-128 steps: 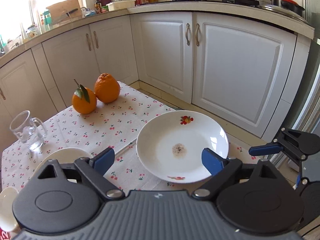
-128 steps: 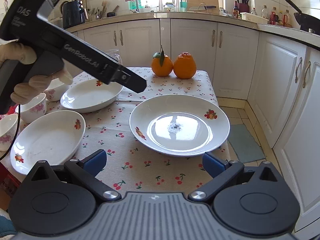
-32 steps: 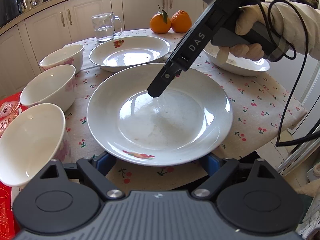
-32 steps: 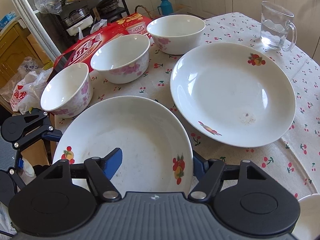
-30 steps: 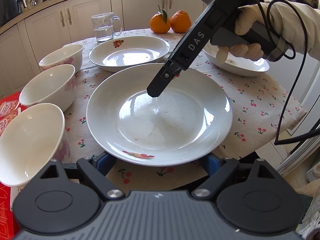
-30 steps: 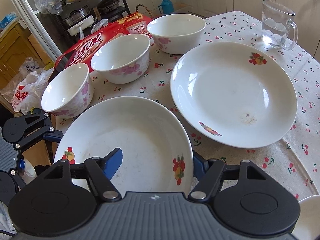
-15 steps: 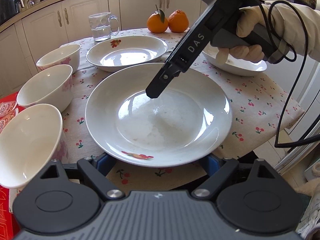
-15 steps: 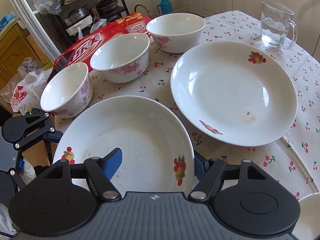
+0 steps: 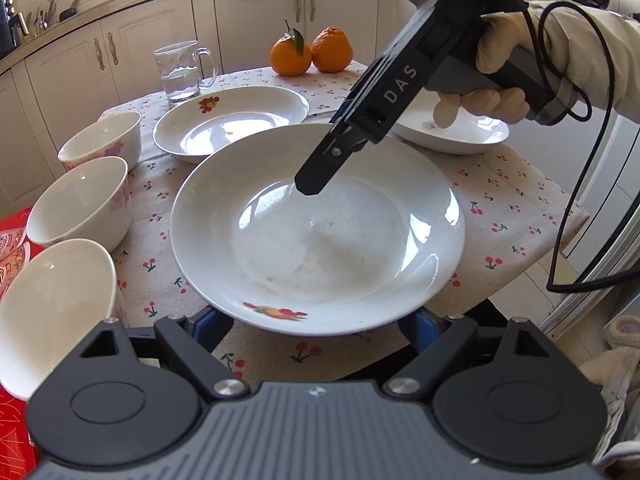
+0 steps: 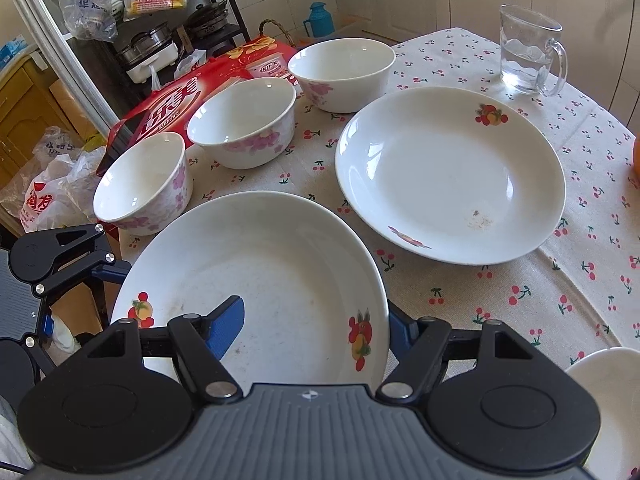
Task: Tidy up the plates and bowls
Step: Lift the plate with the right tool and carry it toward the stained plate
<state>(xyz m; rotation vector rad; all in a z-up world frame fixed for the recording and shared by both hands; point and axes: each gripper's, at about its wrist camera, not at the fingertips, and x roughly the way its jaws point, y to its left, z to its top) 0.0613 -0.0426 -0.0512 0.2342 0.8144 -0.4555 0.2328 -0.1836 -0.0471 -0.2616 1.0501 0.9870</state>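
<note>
While both grippers crowd it, the big white plate point(image 10: 280, 264) with fruit prints on its rim sits at the edge of the counter point(image 10: 560, 280) nearest the person, its rim reaching past that edge. The right gripper point(image 10: 312, 312) straddles the plate's rim. One blue pad hangs over the inside of the dish and the other sits just outside the rim. The jaws are released, with the inner pad well clear of the wall. The left gripper point(image 9: 314, 322) comes in from the opposite side, low, with both its tips tucked under the overhanging rim. Its jaws stand wide and grasp nothing; whether the plate rests on them I cannot tell.

Just beyond this plate, towards the middle of the counter, lies a second plate point(image 10: 448, 176) with a small brown smear in its well. A third plate point(image 9: 460, 136) lies near the edge under the gloved hand point(image 9: 496, 60) that holds the right gripper. Three flowered bowls point(image 10: 140, 188) point(image 10: 242, 120) point(image 10: 340, 72) line one side edge, beside a red carton point(image 10: 172, 108). A glass mug point(image 10: 528, 56) of water stands near the far edge, and two oranges point(image 9: 290, 56) point(image 9: 332, 50) touch each other there.
</note>
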